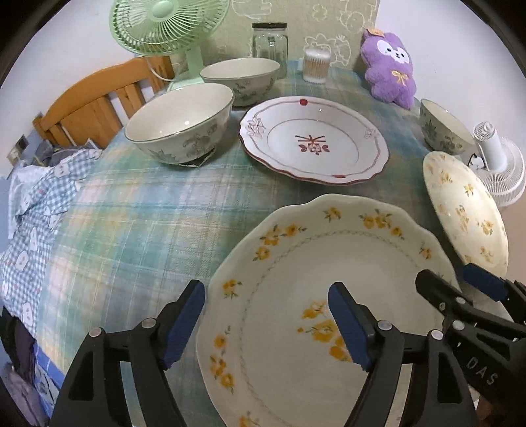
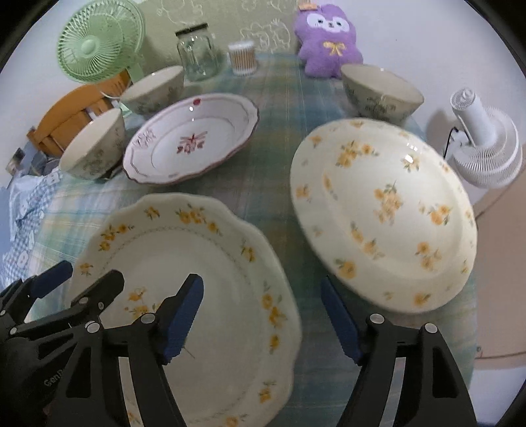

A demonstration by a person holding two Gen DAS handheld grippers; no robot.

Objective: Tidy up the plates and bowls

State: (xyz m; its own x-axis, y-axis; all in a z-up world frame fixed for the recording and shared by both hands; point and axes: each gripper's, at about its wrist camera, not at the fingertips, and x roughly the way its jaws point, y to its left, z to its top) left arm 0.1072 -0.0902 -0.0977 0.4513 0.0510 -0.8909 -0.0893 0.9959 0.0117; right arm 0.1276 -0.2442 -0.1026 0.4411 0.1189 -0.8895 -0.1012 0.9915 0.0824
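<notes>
Landmark: the red-patterned plate (image 1: 314,144), seen flat on the plaid tablecloth (image 1: 138,230) around the table's middle.

Left gripper (image 1: 266,323): jaws seen apart, nothing clamped. The left rim of the scalloped yellow-flower plate (image 1: 328,262) sits between the blue pads, but no pad is seen pressing on it. This plate lies on the cloth on the camera side of the red-patterned plate.

Right gripper (image 2: 263,318): jaws seen apart, nothing held. Bare cloth and the right edge of the scalloped plate are seen between the pads.

A second yellow-flower plate (image 2: 384,210), with a rounder rim, is seen to the right of the red-patterned plate and just beside the scalloped one, apart from it. Whether it lies flat or tilted cannot be told; the picture is blurred there.

Three green-patterned bowls are seen:
- large bowl (image 1: 180,121), just left of the red-patterned plate
- second bowl (image 1: 241,78), behind the plate, to its left
- third bowl (image 2: 381,90), behind the plate, well to its right

Along the back edge beyond the red-patterned plate: green fan (image 1: 164,29), glass jar (image 1: 270,42), cotton swab tub (image 1: 316,65), purple plush toy (image 1: 389,69). A white fan (image 2: 486,144) is seen far right.
</notes>
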